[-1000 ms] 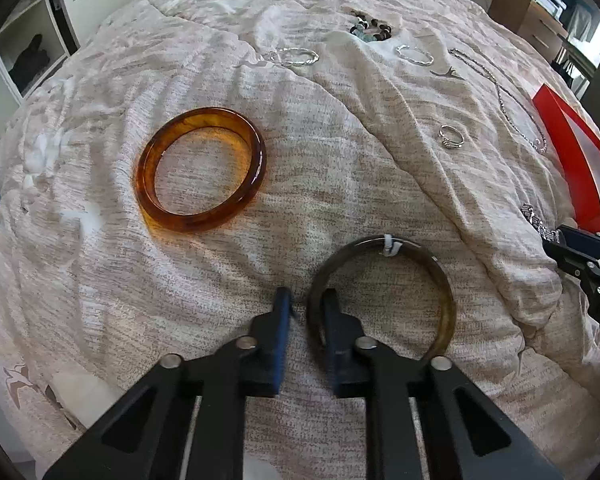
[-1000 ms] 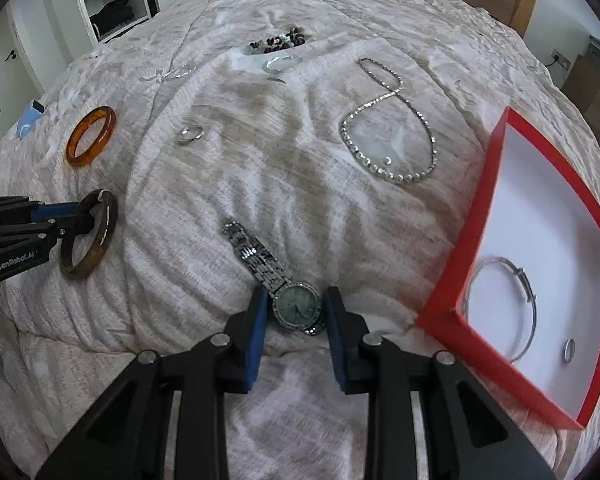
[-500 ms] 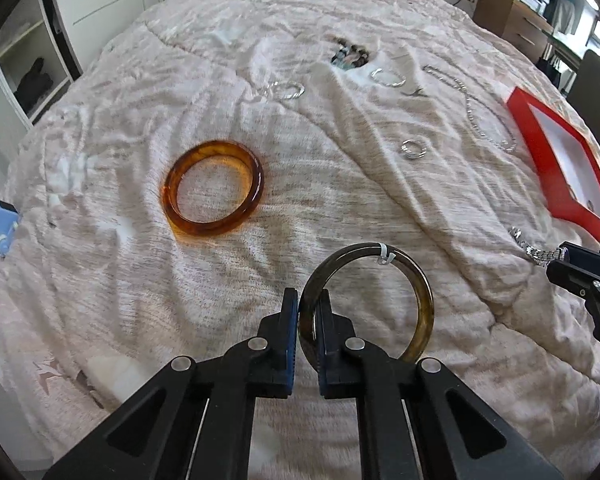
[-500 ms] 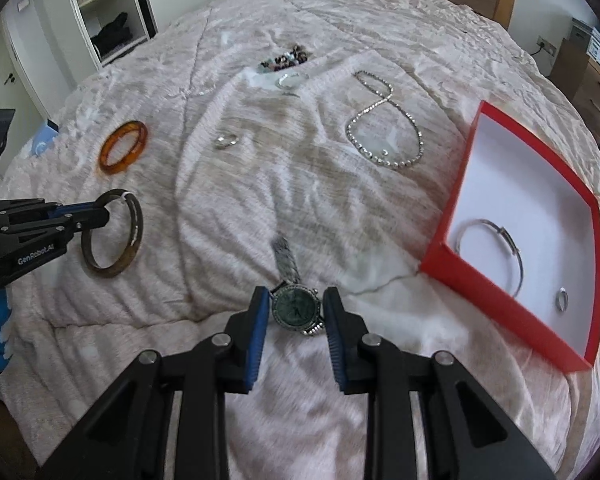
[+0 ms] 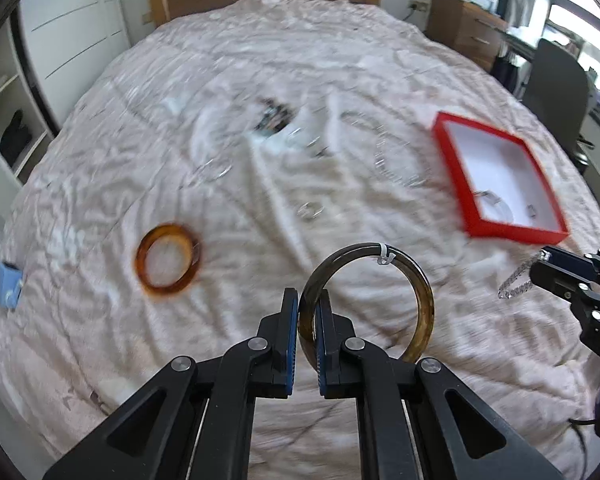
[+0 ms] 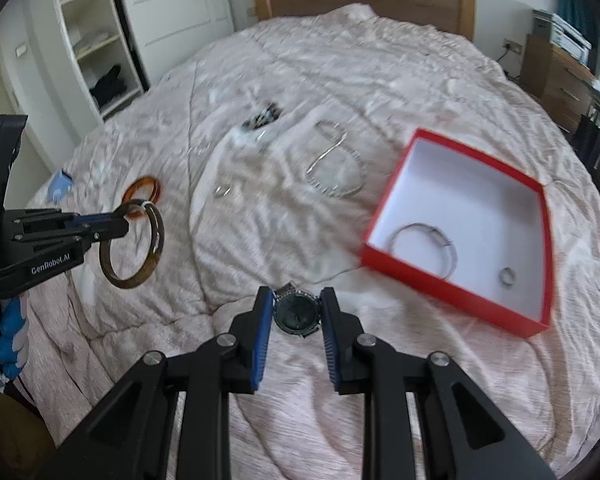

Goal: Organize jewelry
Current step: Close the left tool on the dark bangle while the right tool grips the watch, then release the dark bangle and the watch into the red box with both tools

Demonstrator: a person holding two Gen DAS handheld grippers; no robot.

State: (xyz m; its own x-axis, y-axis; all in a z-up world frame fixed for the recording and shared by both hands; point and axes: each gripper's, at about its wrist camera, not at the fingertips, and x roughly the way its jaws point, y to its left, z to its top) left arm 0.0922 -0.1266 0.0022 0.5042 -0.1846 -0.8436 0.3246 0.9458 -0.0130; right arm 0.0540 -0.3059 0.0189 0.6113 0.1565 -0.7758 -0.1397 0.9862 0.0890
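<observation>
My left gripper point(image 5: 308, 320) is shut on a dark brown bangle point(image 5: 420, 300) and holds it above the bed; the bangle also shows in the right wrist view point(image 6: 152, 252). My right gripper point(image 6: 296, 316) is shut on a silver watch point(image 6: 296, 314), lifted off the bed, its band hanging at the left wrist view's right edge point(image 5: 518, 280). The red box point(image 6: 452, 292) with a white inside lies to the right and holds a silver bracelet point(image 6: 424, 244) and a ring point(image 6: 507, 276). An amber bangle point(image 5: 168, 258) lies on the bed to the left.
On the pink bedspread point(image 6: 340, 80) lie a silver chain necklace point(image 6: 334, 168), a small ring point(image 5: 310, 211), a beaded bracelet point(image 5: 274, 118) and thin silver bangles. A white wardrobe stands at the left, a wooden headboard at the back, drawers and a chair at the right.
Both grippers have risen from the bed, the left carrying the dark bangle and the right carrying the watch. More of the room now shows.
</observation>
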